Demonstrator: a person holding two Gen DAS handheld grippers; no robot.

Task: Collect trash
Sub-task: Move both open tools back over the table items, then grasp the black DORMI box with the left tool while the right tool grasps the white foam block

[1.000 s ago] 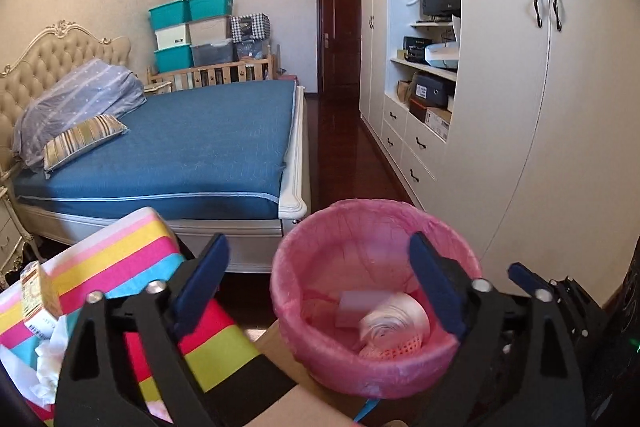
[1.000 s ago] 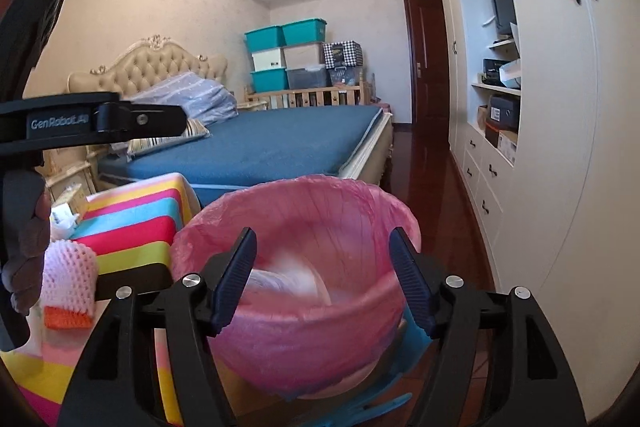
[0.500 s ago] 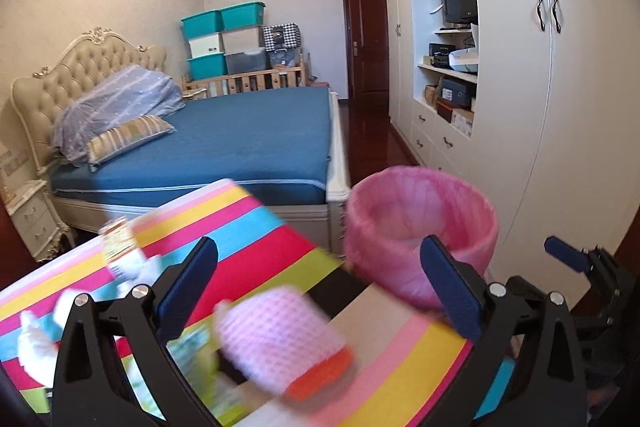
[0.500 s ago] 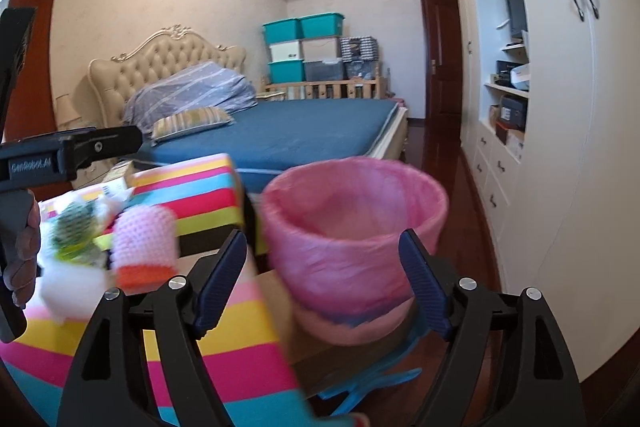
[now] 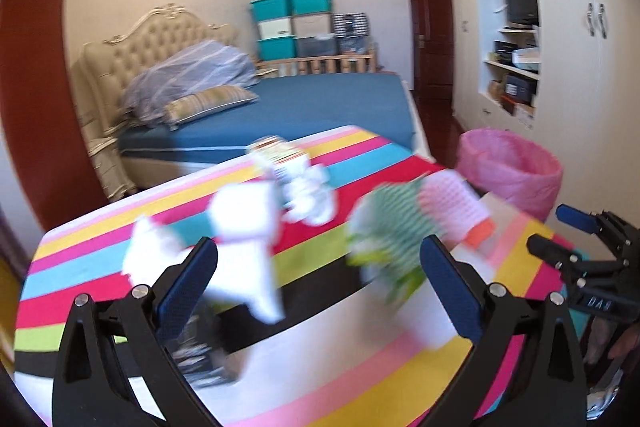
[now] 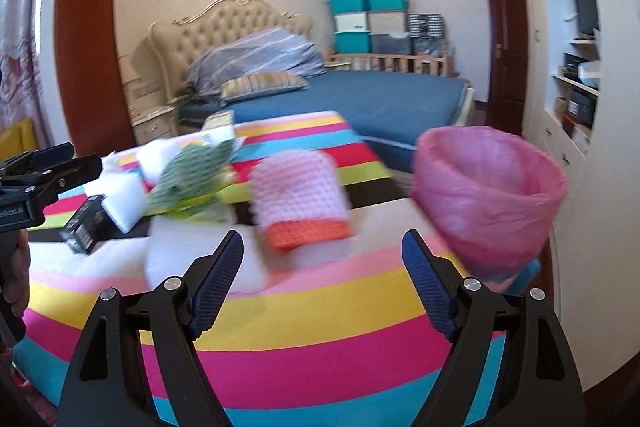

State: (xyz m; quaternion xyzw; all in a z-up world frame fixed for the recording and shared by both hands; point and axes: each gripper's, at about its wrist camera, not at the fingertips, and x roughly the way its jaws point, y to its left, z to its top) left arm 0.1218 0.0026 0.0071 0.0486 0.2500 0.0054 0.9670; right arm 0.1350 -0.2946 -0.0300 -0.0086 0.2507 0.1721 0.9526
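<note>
Both hand-held grippers are empty: my right hand-held gripper (image 6: 322,283) has its jaws opening with nothing between them, and my left hand-held gripper (image 5: 318,287) stands wide over the striped, many-coloured cloth on the bench (image 6: 320,339). Straight ahead of the right one, near its fingertips, lies the pink foam-net sleeve with an orange cuff (image 6: 300,199), its long axis running away from me, cuff end nearest. The bin lined with a pink plastic bag (image 6: 488,187) stands just off the bench's right edge. I judge the right hand nearer to that sleeve; the left faces blurred white crumpled tissue (image 5: 244,231) instead.
</note>
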